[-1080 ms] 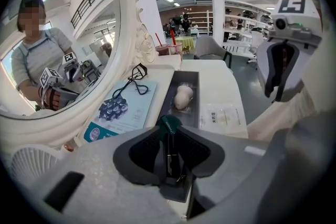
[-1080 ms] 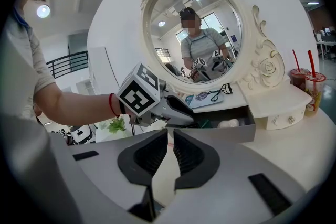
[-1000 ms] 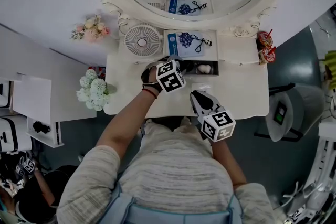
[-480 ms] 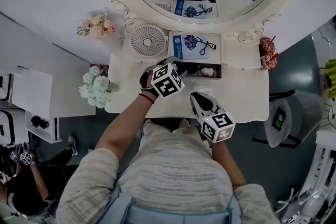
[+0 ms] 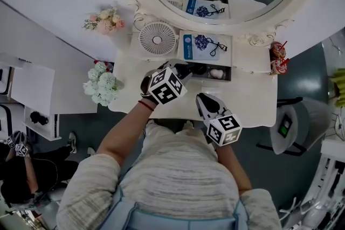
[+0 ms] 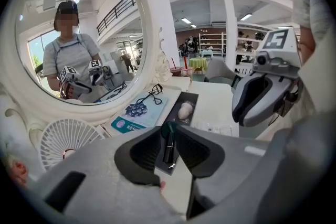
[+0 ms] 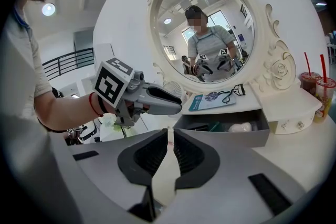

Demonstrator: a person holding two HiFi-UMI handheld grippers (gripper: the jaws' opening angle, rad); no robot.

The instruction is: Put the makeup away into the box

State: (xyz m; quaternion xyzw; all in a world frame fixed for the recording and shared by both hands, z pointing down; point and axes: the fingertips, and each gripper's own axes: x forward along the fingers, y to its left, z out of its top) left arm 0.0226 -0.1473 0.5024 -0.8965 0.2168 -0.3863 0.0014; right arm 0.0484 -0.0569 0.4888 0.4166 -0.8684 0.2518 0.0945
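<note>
The box is an open dark-lined drawer under the mirror. In it lie a white puff and a dark tube with a green cap. My left gripper hovers above the drawer's left end, open. In the left gripper view the tube shows through the gap between the jaws, down on the drawer floor. From the right gripper view, nothing sticks out of the left gripper. My right gripper rests low over the tabletop in front of the drawer, shut and empty.
A small white fan stands left of the drawer unit. A blue card with an eyelash curler lies on top of it. White flowers sit at the table's left edge, two drink cups at the right. A small clear packet lies on the table.
My left gripper has lifted up and drawn slightly back from the drawer, rolling a little. The right gripper has stayed where it was.
</note>
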